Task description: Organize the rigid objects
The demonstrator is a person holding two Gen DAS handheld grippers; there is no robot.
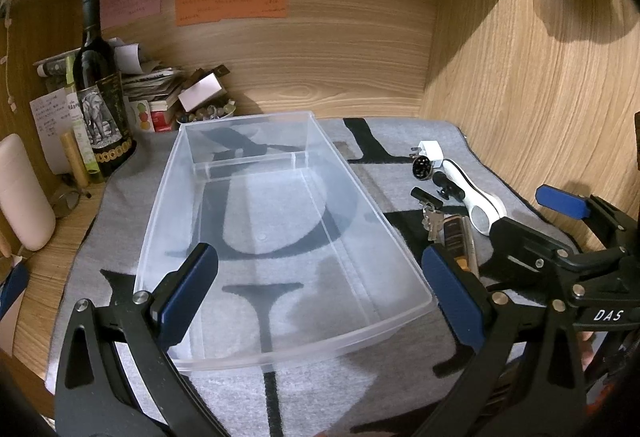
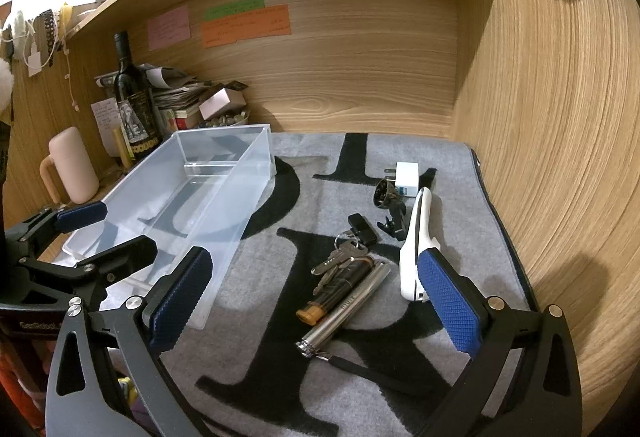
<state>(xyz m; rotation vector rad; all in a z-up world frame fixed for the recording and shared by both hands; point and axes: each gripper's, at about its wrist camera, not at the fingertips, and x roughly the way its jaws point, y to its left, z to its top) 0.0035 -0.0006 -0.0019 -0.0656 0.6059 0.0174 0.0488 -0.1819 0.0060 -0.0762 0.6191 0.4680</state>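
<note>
Bottle (image 1: 98,85) and mug (image 2: 74,167) behind bin (image 1: 280,237)

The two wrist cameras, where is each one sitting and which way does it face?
Left wrist: rides the left gripper, facing the bin; right gripper shows at right.
Right wrist: rides the right gripper, over the keys and flashlight; left gripper shows at left.
Shared: bin, keys, bottle.
</note>
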